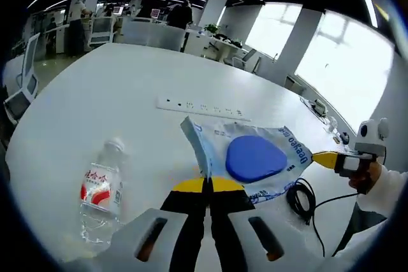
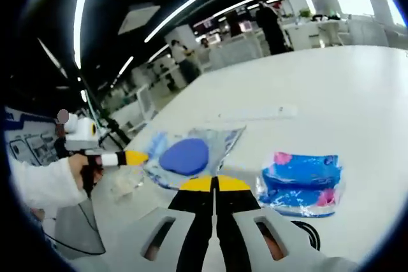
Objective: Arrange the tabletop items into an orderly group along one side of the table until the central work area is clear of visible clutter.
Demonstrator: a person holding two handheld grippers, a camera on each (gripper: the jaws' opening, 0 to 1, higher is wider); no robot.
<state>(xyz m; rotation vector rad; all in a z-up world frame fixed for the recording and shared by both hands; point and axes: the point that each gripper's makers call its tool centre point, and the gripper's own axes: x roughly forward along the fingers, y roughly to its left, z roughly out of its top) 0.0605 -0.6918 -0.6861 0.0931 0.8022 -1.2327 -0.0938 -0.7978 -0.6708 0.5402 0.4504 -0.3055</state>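
Observation:
A clear plastic bag (image 1: 255,157) printed in blue, with a blue oval item inside, lies on the white table (image 1: 108,93). My left gripper (image 1: 207,184) is shut on its near edge, and one bag corner stands lifted. My right gripper (image 1: 324,159) comes in from the right, jaws together at the bag's far corner. In the right gripper view the same bag (image 2: 185,155) lies just ahead of my right gripper (image 2: 215,184), shut at its edge, while the left gripper (image 2: 131,157) pinches the opposite side. A blue and pink packet (image 2: 303,179) lies right of the bag.
A water bottle (image 1: 100,192) with a red label lies left of the bag. A white power strip (image 1: 204,107) sits beyond it, and a black cable (image 1: 299,197) coils near the table edge. Office desks, chairs and people stand in the background.

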